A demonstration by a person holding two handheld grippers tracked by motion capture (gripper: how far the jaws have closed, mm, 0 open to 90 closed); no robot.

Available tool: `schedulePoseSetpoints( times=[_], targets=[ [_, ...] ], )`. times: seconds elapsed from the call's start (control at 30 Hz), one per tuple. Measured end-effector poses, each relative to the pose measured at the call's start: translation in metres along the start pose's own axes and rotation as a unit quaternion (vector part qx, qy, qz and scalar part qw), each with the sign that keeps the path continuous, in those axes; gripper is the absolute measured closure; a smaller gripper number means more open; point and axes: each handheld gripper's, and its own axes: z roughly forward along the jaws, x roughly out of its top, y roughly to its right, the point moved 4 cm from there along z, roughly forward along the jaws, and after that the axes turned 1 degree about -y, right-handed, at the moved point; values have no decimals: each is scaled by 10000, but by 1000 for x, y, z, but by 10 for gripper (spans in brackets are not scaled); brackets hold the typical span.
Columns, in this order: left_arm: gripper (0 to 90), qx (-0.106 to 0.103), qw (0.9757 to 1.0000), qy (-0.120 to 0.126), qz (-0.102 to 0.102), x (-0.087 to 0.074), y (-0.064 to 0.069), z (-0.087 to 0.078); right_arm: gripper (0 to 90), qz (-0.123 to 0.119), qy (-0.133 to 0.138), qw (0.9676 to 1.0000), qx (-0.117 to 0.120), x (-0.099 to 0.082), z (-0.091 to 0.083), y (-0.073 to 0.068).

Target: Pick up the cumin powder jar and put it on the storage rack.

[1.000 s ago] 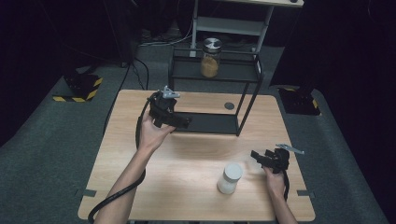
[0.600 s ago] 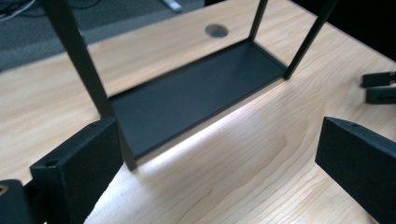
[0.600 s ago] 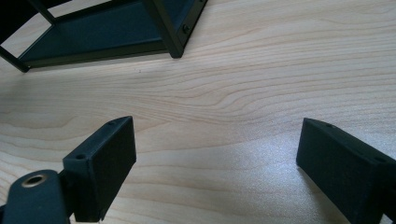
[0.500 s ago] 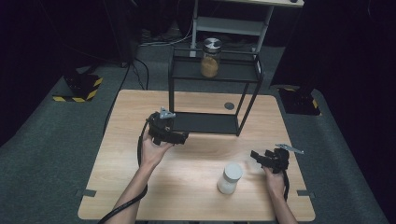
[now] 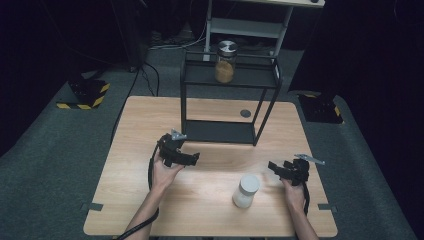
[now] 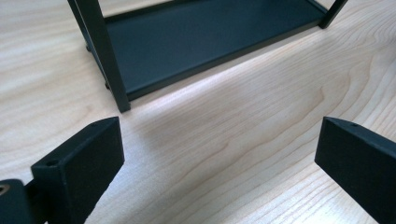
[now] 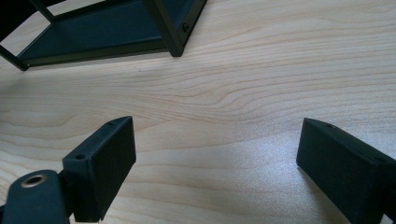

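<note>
The left gripper (image 5: pixel 192 158) has come down and back from the rack (image 5: pixel 227 107) since the earlier frames and now sits low over the counter (image 5: pixel 125 150), in front of the rack's left front leg. The right gripper (image 5: pixel 274 167) has kept its place near the counter's right side. Both have their jaws spread wide with nothing but bare wood between them, as each gripper view shows.

The white jar (image 5: pixel 246 190) stands upright just to the left of the right gripper and slightly nearer the person, clear of its jaws. From the left gripper it lies well to the right. A second jar (image 5: pixel 225 62), with a metal lid and amber contents, stands on the rack's top shelf, far ahead of both grippers.

The white jar looks like the next thing to be picked. The right gripper points past it rather than at it, so a sideways swing could let one jaw strike the jar's side and tip or slide it toward the counter's near edge. A grip taken high on the smooth lid could also slip. The left gripper's trailing cable (image 5: pixel 150 172) could drag across the counter if that hand crosses over.
</note>
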Motion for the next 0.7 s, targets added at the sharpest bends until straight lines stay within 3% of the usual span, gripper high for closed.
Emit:
schedulePoseSetpoints(
  times=[0.33,0.43,0.7],
  targets=[
    [14,76,9996,-55,-266,-23,-6,14,104,3,-23,10000,3,1,0,0],
    [14,126,9993,53,-355,-30,-7,17,104,0,-23,10000,1,1,0,0],
    [13,293,9984,321,-366,-47,0,26,104,-10,-9,10000,2,0,0,0]
  ],
)
